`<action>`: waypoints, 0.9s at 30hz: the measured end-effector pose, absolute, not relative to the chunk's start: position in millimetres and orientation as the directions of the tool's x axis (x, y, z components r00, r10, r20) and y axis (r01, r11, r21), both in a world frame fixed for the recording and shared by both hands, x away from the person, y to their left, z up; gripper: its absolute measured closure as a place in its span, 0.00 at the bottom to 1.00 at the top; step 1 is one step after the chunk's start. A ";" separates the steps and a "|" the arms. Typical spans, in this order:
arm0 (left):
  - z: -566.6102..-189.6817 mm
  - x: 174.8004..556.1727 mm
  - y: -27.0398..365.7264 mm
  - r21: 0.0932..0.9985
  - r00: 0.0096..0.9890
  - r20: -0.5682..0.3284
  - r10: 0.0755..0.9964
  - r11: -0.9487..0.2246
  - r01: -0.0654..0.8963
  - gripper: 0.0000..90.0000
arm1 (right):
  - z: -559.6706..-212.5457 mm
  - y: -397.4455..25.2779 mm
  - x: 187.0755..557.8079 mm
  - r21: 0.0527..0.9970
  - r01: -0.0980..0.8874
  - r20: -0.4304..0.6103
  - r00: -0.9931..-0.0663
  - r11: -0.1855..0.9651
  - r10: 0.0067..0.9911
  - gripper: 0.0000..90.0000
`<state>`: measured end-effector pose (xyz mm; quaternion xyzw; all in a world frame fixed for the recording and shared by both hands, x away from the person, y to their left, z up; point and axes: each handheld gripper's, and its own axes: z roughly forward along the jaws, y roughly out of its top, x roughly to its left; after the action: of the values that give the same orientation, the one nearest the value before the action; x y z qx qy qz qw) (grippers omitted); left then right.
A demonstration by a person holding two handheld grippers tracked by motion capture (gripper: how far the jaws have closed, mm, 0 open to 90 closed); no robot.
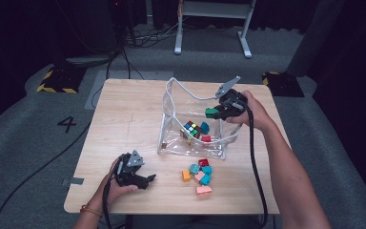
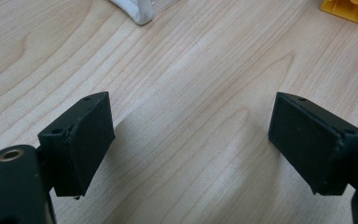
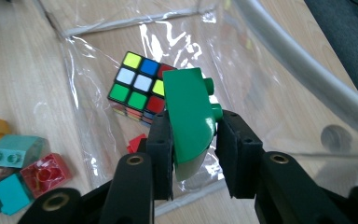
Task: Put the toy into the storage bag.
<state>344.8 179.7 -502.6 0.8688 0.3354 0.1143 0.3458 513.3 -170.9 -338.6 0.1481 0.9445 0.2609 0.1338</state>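
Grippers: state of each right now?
Left gripper: open, empty, low over the table.
Right gripper: shut on green brick, above the clear bag.

Your left tongs [image 2: 191, 144]: jaws spread wide over bare wooden table [image 2: 191, 70]. Yellow brick [image 2: 349, 8] at upper right; clear bag's white-edged corner [image 2: 137, 9] at top.

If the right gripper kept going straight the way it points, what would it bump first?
Probably the colourful puzzle cube inside the clear plastic bag. The right gripper, shut on a green curved toy brick, points down into the bag toward it, though depth is unclear.
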 end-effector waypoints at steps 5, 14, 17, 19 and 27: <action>-502.6 344.9 179.7 0.678 0.749 -0.032 0.662 -0.536 0.502 0.16 | -339.1 -180.3 509.4 0.549 0.220 -0.172 -0.914 0.806 0.366 0.73; -502.7 344.8 179.6 0.679 0.749 -0.034 0.661 -0.535 0.503 0.16 | -332.1 -200.7 496.4 0.672 0.214 -0.136 -0.906 0.709 0.402 0.59; -502.7 344.8 179.6 0.679 0.749 -0.034 0.662 -0.535 0.503 0.16 | -329.4 -206.3 491.0 0.703 0.209 -0.132 -0.901 0.680 0.414 0.56; -502.7 344.8 179.6 0.679 0.749 -0.034 0.662 -0.535 0.503 0.16 | -326.7 -213.2 485.6 0.740 0.207 -0.125 -0.892 0.639 0.434 0.54; -502.6 344.8 179.6 0.680 0.748 -0.031 0.663 -0.535 0.502 0.16 | -315.6 -239.3 470.0 0.804 0.230 -0.153 -0.811 0.548 0.564 0.42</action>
<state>344.8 179.6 -502.6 0.8682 0.3356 0.1162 0.3465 470.0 -239.3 -315.6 0.2319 0.8564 0.4150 0.2015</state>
